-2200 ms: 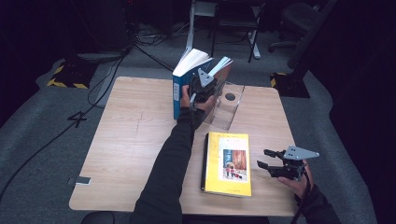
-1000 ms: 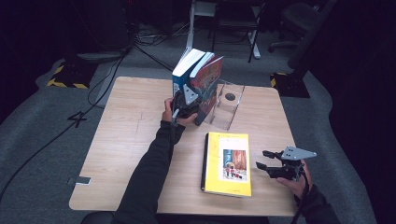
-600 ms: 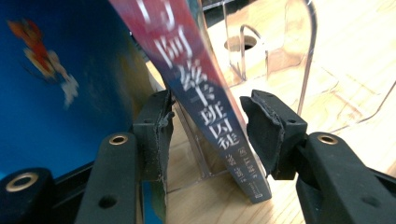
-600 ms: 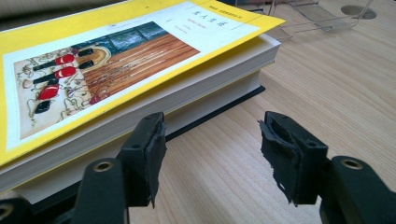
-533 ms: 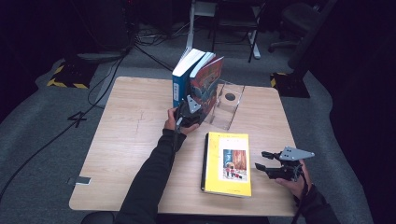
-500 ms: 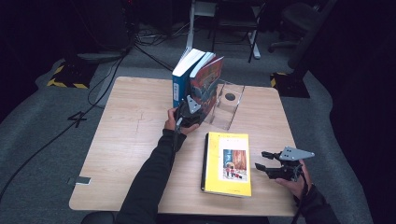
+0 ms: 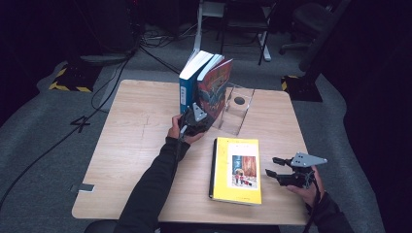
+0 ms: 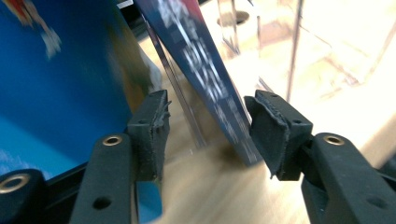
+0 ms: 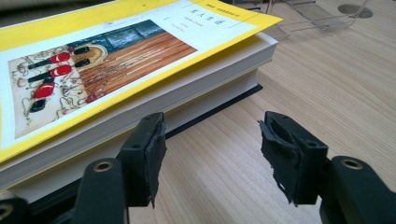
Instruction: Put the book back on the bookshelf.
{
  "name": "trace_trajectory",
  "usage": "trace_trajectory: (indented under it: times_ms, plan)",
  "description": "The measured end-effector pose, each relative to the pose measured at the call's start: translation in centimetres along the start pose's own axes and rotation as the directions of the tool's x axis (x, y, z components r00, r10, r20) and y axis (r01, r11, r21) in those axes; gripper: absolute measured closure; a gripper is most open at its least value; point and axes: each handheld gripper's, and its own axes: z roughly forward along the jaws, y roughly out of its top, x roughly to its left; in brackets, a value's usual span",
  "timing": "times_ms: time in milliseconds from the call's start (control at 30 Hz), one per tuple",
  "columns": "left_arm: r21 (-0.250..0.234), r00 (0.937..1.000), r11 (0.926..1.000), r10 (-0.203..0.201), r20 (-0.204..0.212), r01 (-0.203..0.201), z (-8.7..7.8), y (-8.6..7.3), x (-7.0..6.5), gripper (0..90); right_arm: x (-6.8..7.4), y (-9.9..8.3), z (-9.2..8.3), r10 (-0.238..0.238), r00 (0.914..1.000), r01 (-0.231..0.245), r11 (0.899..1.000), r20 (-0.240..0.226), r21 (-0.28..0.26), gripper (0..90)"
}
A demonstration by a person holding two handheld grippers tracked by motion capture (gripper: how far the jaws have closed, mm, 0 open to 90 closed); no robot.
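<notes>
I am watching my left gripper (image 7: pixel 193 122) working low at the foot of two upright books at the far middle of the table (image 7: pixel 131 145). Its jaws have just been opening, and in the left gripper view they are standing apart with the bottom corner of the dark-covered book (image 8: pixel 205 65) between them. Neither pad is pressing on it: the right pad is sitting just beside the cover and the left pad is clear of it, so I am calling this grip released. That book is leaning rather than standing straight, its illustrated cover (image 7: pixel 214 90) facing toward me, tilted against the blue book (image 7: pixel 187 90) on its left. Behind and to the right a clear acrylic stand (image 7: pixel 235 109) is resting on the wood, just beside the leaning book.

My right gripper (image 7: pixel 279 172) is hanging level near the table's right front edge, jaws spread with bare wood between them. It is touching nothing. In the right gripper view the left pad is sitting just beside the edge of the yellow book (image 9: pixel 140 56), which is lying flat, cover up, at the right front of the table.

As for writing, pale lettering is running down the dark book's spine, too blurred for me to read. Small black characters are sitting in the yellow cover's top corner, too small to make out. The cover picture is showing red-and-black figures on a wooden floor.
</notes>
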Motion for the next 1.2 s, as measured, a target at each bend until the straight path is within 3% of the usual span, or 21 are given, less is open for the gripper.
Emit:
trace_trajectory:
  times_ms: [233, 333, 433, 467, 533, 667, 733, 800, 867, 933, 1000, 1067, 1200]
  plan:
    - [0.03, 0.9983, 0.999, 0.03, 0.05, -0.032, -1.9, -1.9, -0.4, 42.1, 0.1, 0.4, -0.3, 0.028, 0.9995, -0.028, 0.999, -0.018, -0.02, 37.5]
    - [0.043, 0.9945, 0.9969, 0.062, 0.085, -0.066, -3.2, -2.9, -0.9, 40.5, 0.3, 0.5, -0.3, 0.023, 0.9996, -0.023, 1.0, -0.015, -0.014, 35.9]
    - [0.048, 0.989, 0.9969, 0.056, 0.137, -0.063, -4.8, -4.1, -1.3, 38.2, 0.4, 0.6, -0.1, 0.027, 0.9994, -0.027, 1.0, -0.021, -0.005, 31.0]
    - [0.048, 0.989, 0.9969, 0.056, 0.137, -0.063, -4.8, -4.1, -1.3, 37.3, 0.4, 0.6, -0.1, 0.027, 0.9994, -0.027, 1.0, -0.021, -0.005, 31.0]
    - [0.045, 0.984, 0.9964, 0.063, 0.167, -0.071, -5.9, -4.7, -1.7, 36.2, 0.6, 0.7, -0.1, 0.029, 0.9984, -0.03, 0.999, -0.048, -0.017, 30.0]
    - [0.054, 0.9717, 0.9946, 0.074, 0.224, -0.088, -7.7, -5.7, -2.5, 34.1, 1.2, 1.1, 0.1, 0.018, 0.998, -0.019, 1.0, -0.06, -0.004, 28.7]
    - [0.063, 0.9595, 0.9936, 0.073, 0.272, -0.094, -8.6, -6.2, -2.9, 32.5, 1.5, 1.4, 0.2, 0.018, 0.9975, -0.018, 1.0, -0.068, 0.003, 28.2]
    - [0.069, 0.9556, 0.9921, 0.081, 0.283, -0.105, -9.6, -6.8, -3.3, 31.4, 2.0, 1.7, 0.2, 0.012, 0.9976, -0.011, 1.0, -0.068, 0.014, 28.2]
    - [0.075, 0.9443, 0.9917, 0.075, 0.32, -0.104, -10.4, -7.3, -3.6, 29.6, 2.5, 2.1, 0.3, 0.012, 0.9969, -0.011, 1.0, -0.078, 0.013, 28.6]
    - [0.088, 0.9447, 0.9895, 0.082, 0.318, -0.115, -11.1, -7.8, -4.0, 27.5, 2.9, 2.5, 0.3, 0.012, 0.996, -0.011, 1.0, -0.089, 0.013, 28.8]
    - [0.103, 0.9385, 0.9872, 0.08, 0.336, -0.121, -11.9, -8.5, -4.4, 25.3, 3.4, 2.8, 0.5, 0.014, 0.9939, -0.012, 1.0, -0.11, 0.018, 28.8]
    - [0.105, 0.9256, 0.988, 0.067, 0.372, -0.113, -12.6, -9.1, -4.6, 23.6, 3.9, 3.0, 0.7, 0.009, 0.9927, -0.006, 1.0, -0.12, 0.029, 28.7]
    - [0.109, 0.9207, 0.9872, 0.066, 0.385, -0.116, -13.7, -10.2, -4.7, 21.8, 4.4, 3.3, 1.5, 0.036, 0.9927, -0.028, 0.997, -0.116, 0.066, 25.7]
